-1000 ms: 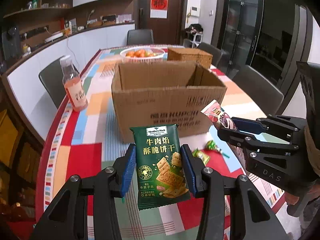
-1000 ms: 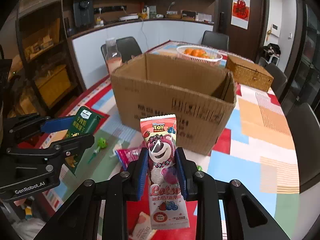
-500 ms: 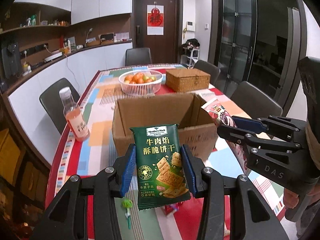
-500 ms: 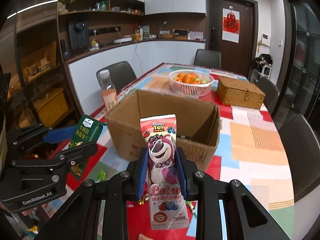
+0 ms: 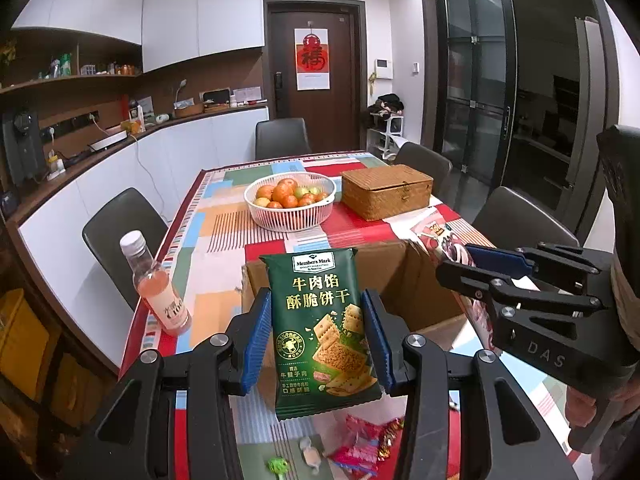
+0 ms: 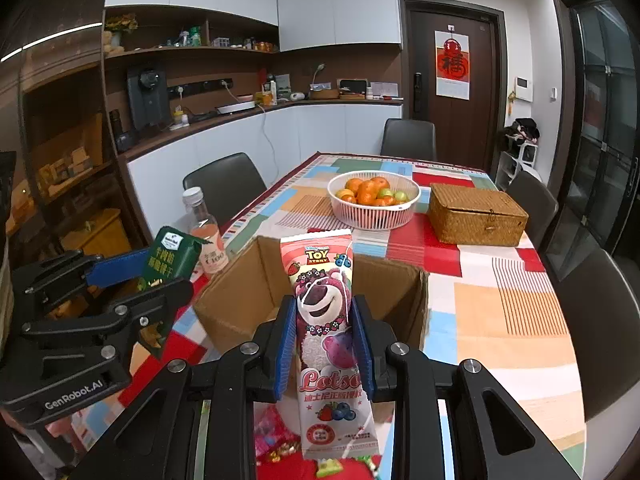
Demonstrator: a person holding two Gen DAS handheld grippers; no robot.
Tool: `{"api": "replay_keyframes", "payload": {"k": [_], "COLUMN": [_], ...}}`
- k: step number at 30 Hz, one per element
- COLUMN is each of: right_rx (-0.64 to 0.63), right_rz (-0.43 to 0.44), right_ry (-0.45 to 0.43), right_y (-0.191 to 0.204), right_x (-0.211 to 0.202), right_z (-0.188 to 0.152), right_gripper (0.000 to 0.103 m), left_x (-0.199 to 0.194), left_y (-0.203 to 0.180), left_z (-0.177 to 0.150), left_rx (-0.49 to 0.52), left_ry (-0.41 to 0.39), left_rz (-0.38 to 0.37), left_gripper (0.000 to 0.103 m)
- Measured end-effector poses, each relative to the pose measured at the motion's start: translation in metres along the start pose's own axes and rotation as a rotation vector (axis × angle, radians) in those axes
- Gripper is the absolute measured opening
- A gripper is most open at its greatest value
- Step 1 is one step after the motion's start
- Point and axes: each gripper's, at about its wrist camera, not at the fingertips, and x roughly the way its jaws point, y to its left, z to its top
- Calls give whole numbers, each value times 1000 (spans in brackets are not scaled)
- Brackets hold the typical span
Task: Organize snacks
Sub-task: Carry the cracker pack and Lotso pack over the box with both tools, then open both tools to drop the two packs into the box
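My left gripper is shut on a green biscuit packet, held upright above the near side of an open cardboard box. My right gripper is shut on a pink Lotso snack packet, also upright above the box. The left gripper with the green packet shows at the left of the right wrist view. The right gripper with the pink packet shows at the right of the left wrist view. Loose sweets lie on the table below.
A pink drink bottle stands left of the box. A white fruit basket and a wicker box sit beyond it on the patchwork tablecloth. Dark chairs ring the table.
Both grippers have risen with their packets. The box now lies lower in both views and its open top shows from above.
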Motion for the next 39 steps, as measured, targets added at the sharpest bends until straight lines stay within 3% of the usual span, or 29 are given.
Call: {"api": "replay_keyframes", "payload": {"k": [11, 23, 25, 28, 39], "right_rx": [1, 8, 6, 8, -49], "right_rz": [8, -17, -25, -39, -34], "right_ry": [66, 112, 112, 104, 88], "right_y": [-7, -20, -20, -21, -11], "right_x": [53, 97, 99, 97, 57], "right_z": [16, 25, 26, 23, 0], "right_gripper": [28, 29, 39, 46, 46], "left_x": [60, 107, 106, 99, 49], "left_y": [13, 21, 23, 23, 3], "left_z": [20, 15, 13, 10, -6], "left_rx": [-7, -40, -50, -45, 36], "left_ry": [73, 170, 170, 163, 105], "left_rz": [1, 15, 14, 12, 8], "left_gripper": [44, 47, 52, 54, 64]}}
